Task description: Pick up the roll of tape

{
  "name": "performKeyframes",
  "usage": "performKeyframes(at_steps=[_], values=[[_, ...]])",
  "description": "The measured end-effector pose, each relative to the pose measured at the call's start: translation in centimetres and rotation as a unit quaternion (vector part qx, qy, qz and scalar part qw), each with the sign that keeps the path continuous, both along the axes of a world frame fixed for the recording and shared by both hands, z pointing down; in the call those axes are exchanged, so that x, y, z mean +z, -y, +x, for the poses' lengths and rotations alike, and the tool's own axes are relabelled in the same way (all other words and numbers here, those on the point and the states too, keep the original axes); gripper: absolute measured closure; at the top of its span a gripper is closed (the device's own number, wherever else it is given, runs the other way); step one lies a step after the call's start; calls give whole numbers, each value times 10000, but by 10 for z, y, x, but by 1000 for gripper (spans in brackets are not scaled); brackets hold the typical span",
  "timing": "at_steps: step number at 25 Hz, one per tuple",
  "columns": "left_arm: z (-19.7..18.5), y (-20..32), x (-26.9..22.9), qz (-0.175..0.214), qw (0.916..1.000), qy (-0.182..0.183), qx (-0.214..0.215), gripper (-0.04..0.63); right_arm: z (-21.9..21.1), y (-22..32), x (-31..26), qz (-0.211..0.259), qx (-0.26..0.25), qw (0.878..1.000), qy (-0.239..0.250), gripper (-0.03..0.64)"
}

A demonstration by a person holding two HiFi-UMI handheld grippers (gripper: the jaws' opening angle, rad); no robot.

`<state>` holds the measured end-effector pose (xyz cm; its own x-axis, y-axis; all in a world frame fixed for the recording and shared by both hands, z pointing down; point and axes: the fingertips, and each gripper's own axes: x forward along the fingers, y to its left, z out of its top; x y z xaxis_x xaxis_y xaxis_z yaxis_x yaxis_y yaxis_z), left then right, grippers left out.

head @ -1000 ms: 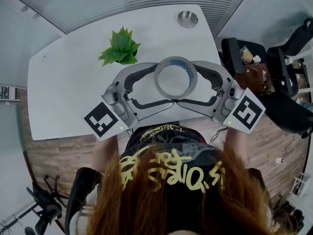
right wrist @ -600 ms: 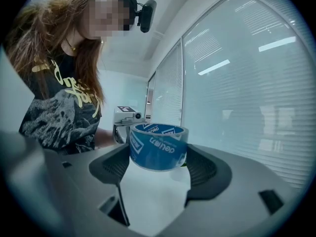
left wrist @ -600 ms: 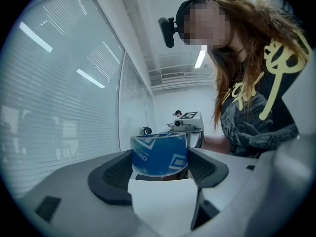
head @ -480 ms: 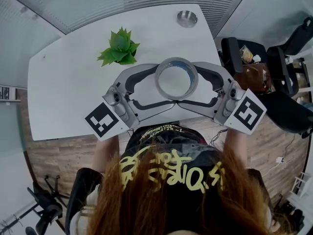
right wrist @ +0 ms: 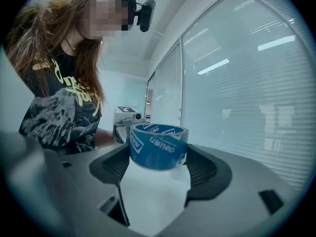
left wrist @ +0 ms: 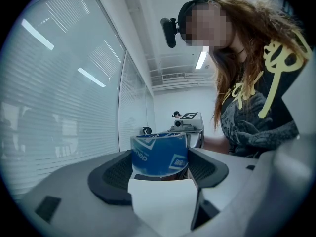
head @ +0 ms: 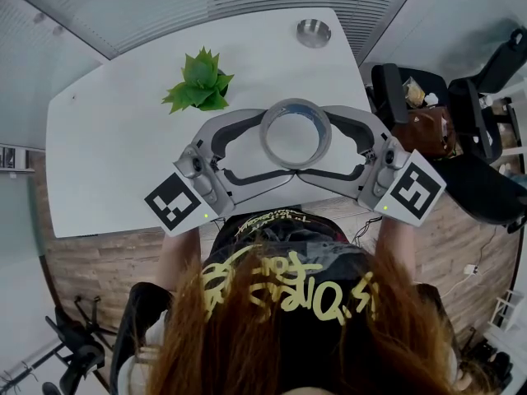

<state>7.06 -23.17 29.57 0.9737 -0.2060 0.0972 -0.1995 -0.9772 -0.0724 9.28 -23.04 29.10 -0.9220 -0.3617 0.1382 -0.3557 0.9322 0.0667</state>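
Bridging left hand-held gripper [left wrist: 160, 168], right hand-held gripper [right wrist: 158, 163]: tape roll [head: 295, 104]

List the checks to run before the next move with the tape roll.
1. Left gripper jaws on the blue printed roll of tape: ok, pads touch both sides.
2. Right gripper jaws on the roll: ok, pads touch both sides.
3. Roll lifted off the white table: cannot tell.
4. Green spiky plant apart from both grippers: ok.
5. Round metal dish out of the way: ok, at the table's far edge.
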Motion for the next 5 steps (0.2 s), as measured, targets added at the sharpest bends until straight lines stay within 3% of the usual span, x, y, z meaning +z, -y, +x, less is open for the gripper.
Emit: performKeyframes(at_steps=[5], values=[[1, 0, -1, -7, 10000, -22, 0, 247, 2, 0, 0, 2, -20, 10000, -14, 256]])
